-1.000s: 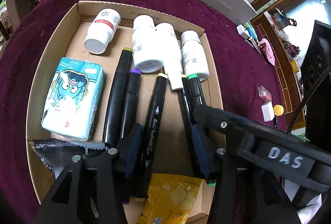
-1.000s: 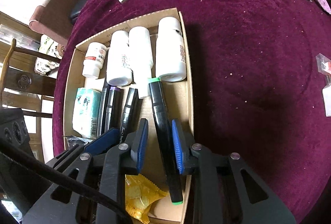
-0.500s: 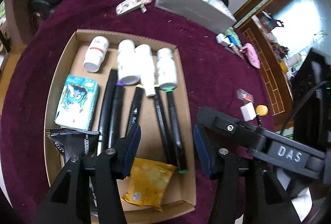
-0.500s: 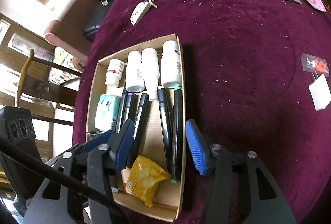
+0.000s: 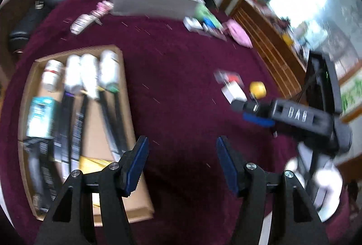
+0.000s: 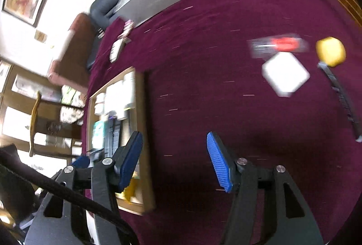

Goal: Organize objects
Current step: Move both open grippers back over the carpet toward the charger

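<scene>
A cardboard box (image 5: 130,113) lies at the left on the maroon cloth, blurred by motion. It holds white bottles (image 5: 90,73), several black markers (image 5: 110,118), a tissue pack (image 5: 39,116) and a yellow packet (image 5: 92,164). My left gripper (image 5: 182,154) hangs over bare cloth just right of the box; its jaws are opening with nothing between them. My right gripper (image 6: 174,150) is open and empty, also right of the box (image 6: 141,132). In the left wrist view the right gripper (image 5: 246,111) shows further right.
To the right lie a white block (image 6: 285,74), a yellow knob (image 6: 330,51) on a black cable (image 6: 341,98) and a small packet with a red part (image 6: 278,44). At the far edge are a key fob (image 5: 81,23), a silver box (image 5: 153,0) and a pink thing (image 5: 239,34).
Both grippers let go of the markers, which now lie side by side in the box. Both rose and swung right onto bare cloth. Their jaws stand wider.
</scene>
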`<action>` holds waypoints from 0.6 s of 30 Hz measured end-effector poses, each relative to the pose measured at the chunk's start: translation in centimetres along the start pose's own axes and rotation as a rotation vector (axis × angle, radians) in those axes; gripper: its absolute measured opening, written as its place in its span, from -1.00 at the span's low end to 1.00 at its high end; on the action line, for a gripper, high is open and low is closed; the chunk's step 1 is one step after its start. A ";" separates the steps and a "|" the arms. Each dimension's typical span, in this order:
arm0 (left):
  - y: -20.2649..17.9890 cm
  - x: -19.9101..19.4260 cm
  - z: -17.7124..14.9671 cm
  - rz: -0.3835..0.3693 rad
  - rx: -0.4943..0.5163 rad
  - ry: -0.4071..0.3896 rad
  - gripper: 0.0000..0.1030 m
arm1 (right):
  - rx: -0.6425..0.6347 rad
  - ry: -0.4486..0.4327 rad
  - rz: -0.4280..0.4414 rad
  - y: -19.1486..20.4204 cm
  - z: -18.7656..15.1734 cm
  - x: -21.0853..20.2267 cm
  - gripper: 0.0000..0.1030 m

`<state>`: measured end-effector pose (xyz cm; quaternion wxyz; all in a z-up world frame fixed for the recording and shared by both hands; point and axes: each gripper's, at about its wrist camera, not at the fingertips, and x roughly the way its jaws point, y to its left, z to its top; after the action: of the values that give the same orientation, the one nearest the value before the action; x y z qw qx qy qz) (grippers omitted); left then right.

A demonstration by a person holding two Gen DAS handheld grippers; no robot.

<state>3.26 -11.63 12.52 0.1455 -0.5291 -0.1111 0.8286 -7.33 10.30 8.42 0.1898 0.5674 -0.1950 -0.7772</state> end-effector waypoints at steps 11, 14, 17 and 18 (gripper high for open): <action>-7.2 9.3 -2.8 0.033 0.093 0.218 0.08 | 0.235 -0.055 -0.088 -14.6 -0.4 -5.2 0.13; -7.5 11.2 -3.7 0.056 0.079 0.254 0.08 | 0.245 -0.060 -0.106 -16.7 -0.5 -6.3 0.13; -7.7 12.2 -4.1 0.074 0.068 0.254 0.08 | 0.237 -0.057 -0.112 -17.9 -0.1 -6.9 0.13; -8.0 12.2 -4.1 0.078 0.071 0.249 0.08 | 0.224 -0.057 -0.121 -18.1 0.2 -7.0 0.13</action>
<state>3.15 0.32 3.18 0.1443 -0.6263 -0.0419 0.7650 -6.89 29.36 4.75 0.0723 0.5733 -0.2515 -0.7764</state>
